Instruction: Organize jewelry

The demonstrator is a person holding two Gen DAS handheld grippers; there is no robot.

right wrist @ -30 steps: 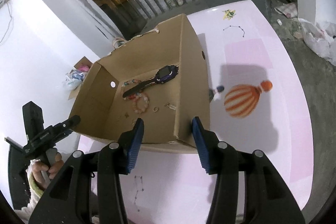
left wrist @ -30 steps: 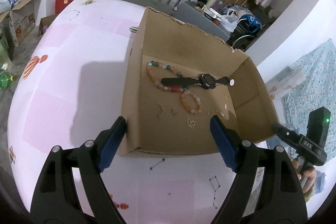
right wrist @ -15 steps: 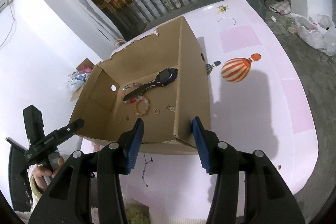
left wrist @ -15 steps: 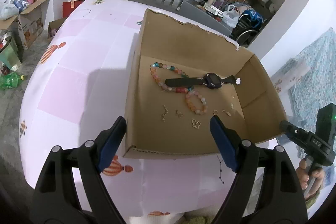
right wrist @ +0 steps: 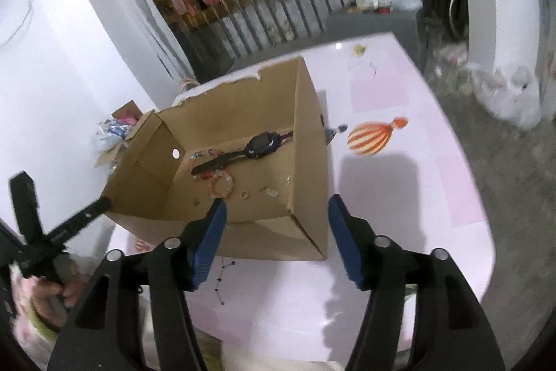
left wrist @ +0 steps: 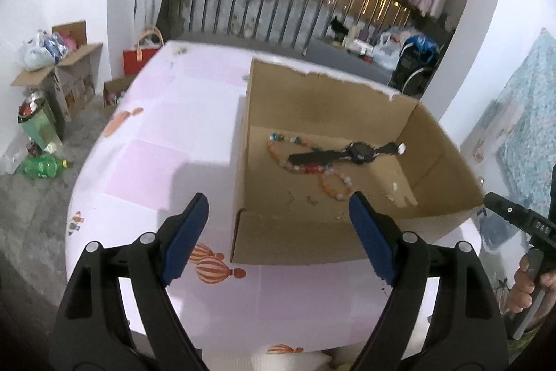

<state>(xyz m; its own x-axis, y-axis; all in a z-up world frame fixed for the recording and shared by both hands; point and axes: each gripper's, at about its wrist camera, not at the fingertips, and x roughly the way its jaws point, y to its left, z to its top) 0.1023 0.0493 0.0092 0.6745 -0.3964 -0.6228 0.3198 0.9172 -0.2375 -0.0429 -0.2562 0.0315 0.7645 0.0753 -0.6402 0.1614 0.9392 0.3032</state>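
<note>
On pink table (left wrist: 156,141), cardboard box (left wrist: 278,237) holding watch (left wrist: 359,153), bead bracelets (left wrist: 335,185), both grippers (left wrist: 278,228) (right wrist: 276,233) opening, empty.

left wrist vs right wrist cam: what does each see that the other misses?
Left wrist only: the green bottle on the floor, the red bag past the table's far end, and the patterned blue cloth on the wall.

Right wrist only: the large striped balloon print on the table and the white plastic bags on the floor.

Both: the cardboard box with the black watch lying across the bead bracelets, and each view's own tongs, left and right, opening with nothing between them.
</note>
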